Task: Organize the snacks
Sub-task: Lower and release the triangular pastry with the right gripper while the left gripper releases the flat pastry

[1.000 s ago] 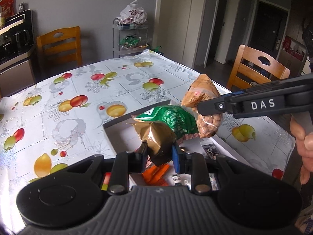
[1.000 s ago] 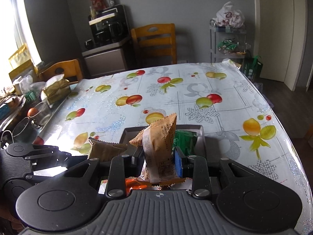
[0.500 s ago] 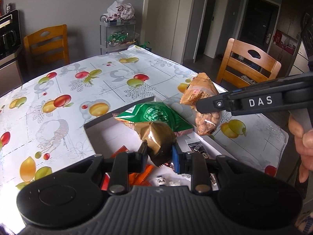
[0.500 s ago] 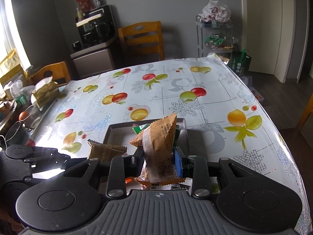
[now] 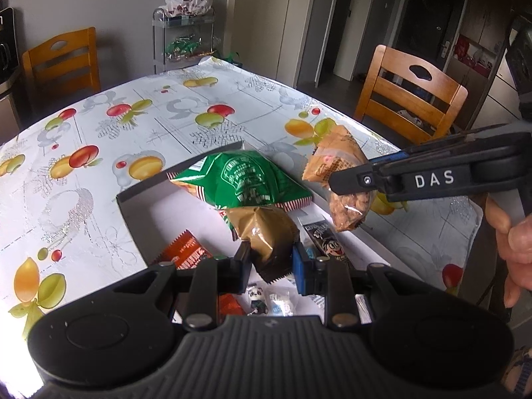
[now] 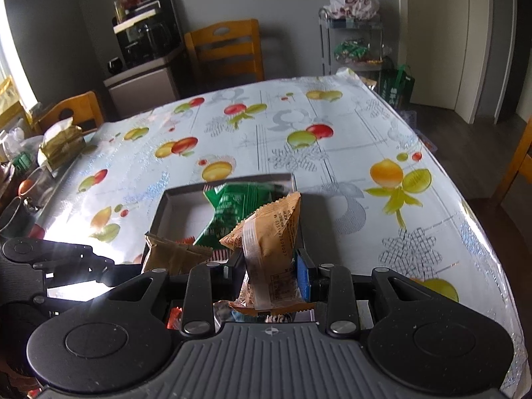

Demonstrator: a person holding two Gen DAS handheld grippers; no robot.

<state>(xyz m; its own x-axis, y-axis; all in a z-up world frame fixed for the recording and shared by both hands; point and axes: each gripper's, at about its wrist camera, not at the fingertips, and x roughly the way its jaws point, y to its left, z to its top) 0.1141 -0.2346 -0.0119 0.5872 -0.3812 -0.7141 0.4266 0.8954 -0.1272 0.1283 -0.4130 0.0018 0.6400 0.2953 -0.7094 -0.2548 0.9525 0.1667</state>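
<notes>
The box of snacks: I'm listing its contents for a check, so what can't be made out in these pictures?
- Near end of the box, both views: hidden by the gripper bodies.
- Small packets at the bottom, left wrist view: partly hidden behind the left gripper.
- Green bag, right wrist view: partly behind the orange packet; print blurred.
- Brown packet, left wrist view: no readable label.

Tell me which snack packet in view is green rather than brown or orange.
The green packet with the red-striped edge, lying in the box. It rests free, whereas the left gripper holds the brown packet and the right gripper the orange packet.
</notes>
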